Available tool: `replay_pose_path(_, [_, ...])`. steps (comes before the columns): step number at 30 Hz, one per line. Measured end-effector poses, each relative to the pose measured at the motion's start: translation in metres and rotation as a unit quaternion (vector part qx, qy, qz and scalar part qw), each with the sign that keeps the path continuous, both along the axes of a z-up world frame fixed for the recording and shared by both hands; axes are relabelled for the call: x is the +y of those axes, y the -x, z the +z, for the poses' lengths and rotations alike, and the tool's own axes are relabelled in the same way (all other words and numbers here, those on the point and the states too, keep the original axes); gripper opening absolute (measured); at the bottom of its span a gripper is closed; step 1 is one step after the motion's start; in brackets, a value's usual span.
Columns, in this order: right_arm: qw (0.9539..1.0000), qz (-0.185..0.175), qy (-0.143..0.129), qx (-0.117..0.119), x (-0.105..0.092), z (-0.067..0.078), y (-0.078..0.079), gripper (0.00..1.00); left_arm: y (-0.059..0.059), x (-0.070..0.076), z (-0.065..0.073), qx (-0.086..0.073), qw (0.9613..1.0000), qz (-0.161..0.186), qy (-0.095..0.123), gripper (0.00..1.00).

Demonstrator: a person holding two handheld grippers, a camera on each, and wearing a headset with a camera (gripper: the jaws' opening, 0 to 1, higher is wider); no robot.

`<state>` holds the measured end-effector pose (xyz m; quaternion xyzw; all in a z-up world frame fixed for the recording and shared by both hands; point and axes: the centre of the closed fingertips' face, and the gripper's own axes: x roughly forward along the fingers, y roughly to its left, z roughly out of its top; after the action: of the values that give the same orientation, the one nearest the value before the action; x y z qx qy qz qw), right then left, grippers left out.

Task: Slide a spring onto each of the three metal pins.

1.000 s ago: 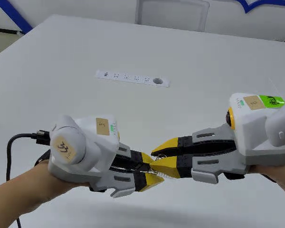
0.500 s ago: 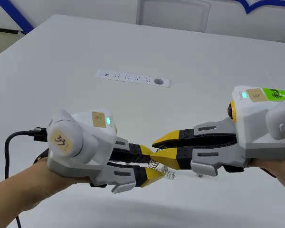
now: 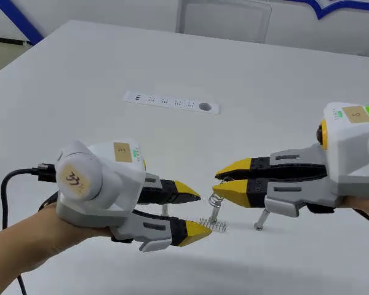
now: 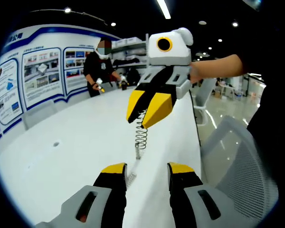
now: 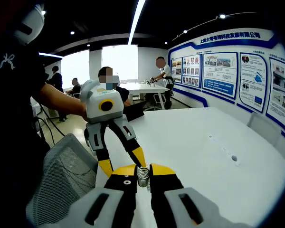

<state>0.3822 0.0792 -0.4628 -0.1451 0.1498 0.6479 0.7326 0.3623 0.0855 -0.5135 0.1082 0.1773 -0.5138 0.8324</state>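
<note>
My right gripper point(image 3: 221, 179) is shut on the top of a spring point(image 3: 215, 201) that stands upright over a metal pin point(image 3: 213, 216) on the white table point(image 3: 111, 67). The same spring point(image 5: 142, 176) sits between its yellow jaws, and in the left gripper view the spring point(image 4: 141, 133) hangs below them down to the pin point(image 4: 137, 153). My left gripper point(image 3: 195, 213) is open, a short way left of the pin, with nothing held. A second spring point(image 3: 214, 225) lies flat on the table by the lower left jaw. Another pin point(image 3: 261, 219) leans under the right gripper.
A white power strip point(image 3: 172, 101) lies across the middle of the table. A grey chair back point(image 3: 224, 18) stands at the far edge. A black cable point(image 3: 15, 181) trails from the left gripper. People stand at other tables in the background point(image 5: 107, 76).
The two grippers' tips were together; now they are apart. The left gripper has opened and drawn back left. The right one has moved right, with a spring upright over a pin.
</note>
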Motion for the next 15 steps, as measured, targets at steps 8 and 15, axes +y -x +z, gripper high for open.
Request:
replay_pose_path(8, [0.9981, -0.053, 0.027, -0.018, -0.036, -0.005, -0.032, 0.11, -0.009, 0.015, 0.006, -0.009, 0.9997, 0.024, 0.002, 0.43])
replay_pose_path(15, [0.9953, -0.074, 0.058, -0.023, -0.056, -0.018, -0.046, 0.11, -0.010, 0.023, 0.003, -0.006, 0.9996, 0.029, -0.006, 0.47])
